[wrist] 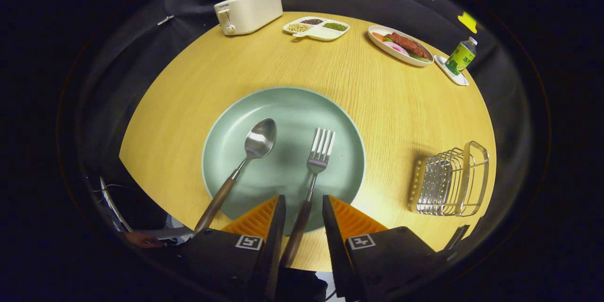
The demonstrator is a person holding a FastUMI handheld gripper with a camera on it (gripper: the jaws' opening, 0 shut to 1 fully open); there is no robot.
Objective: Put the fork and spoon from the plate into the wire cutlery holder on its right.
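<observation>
Gripper lined up on the fork, nothing moved yet.
The gripper (304,207) is spread, its fingers straddling the fork (315,170) handle without pinching; the spoon (245,160) lies alongside on the green plate (283,104), and the wire cutlery holder (450,180) stands empty to the right.

The gripper camera looked steeply down and forward from close above the near edge of a round wooden table (377,104), its fisheye taking in the whole tabletop. The gripper (304,205) framed the shot at 6 o'clock, fingers spread apart, the booth wall at 12 o'clock.
</observation>
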